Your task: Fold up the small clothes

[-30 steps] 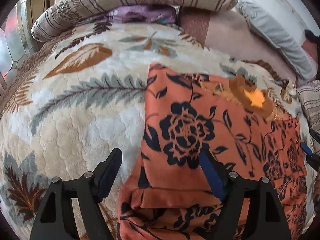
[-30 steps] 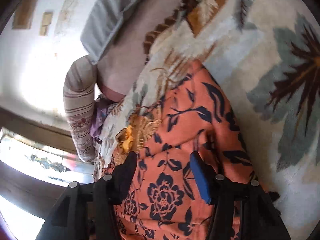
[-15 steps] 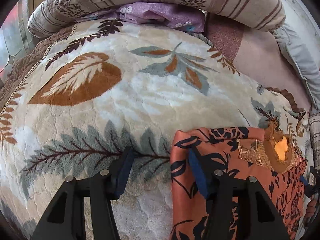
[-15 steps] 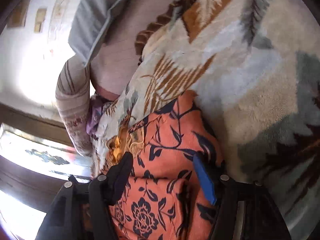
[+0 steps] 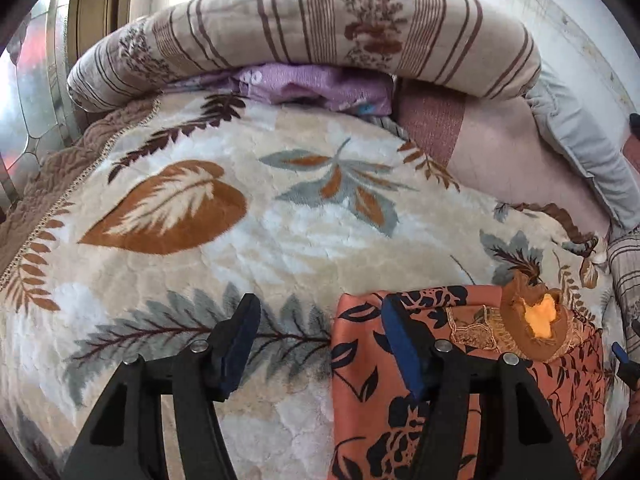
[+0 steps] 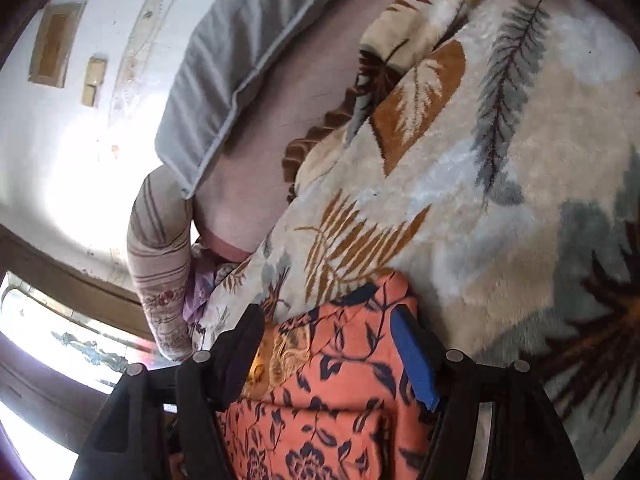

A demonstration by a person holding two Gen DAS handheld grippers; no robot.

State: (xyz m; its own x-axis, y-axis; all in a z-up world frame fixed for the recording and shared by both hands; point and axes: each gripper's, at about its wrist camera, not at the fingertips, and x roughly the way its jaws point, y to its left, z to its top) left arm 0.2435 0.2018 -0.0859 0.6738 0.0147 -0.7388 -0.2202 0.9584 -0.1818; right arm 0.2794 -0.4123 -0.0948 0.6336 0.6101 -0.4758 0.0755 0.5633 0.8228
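Leaf-patterned blanket [image 5: 280, 240] is covering the bed, and the orange floral garment [image 5: 368, 360] is lying folded on it. Left gripper [image 5: 320, 340] fingers are standing apart, having just been opening, the garment's edge sitting under the right one. Right gripper [image 6: 332, 344] fingers are also spreading, the garment [image 6: 332, 380] lying loose between them, its long side running away from the left camera.

1. Left gripper [image 5: 320, 344] hangs over a cream leaf-patterned blanket [image 5: 280, 232], jaws apart after just widening, nothing between them.
2. An orange floral garment [image 5: 460, 360] lies under and beyond its right finger [image 5: 400, 344]; contact seems likely but is unclear.
3. A striped rolled quilt [image 5: 312, 28] lies far ahead.
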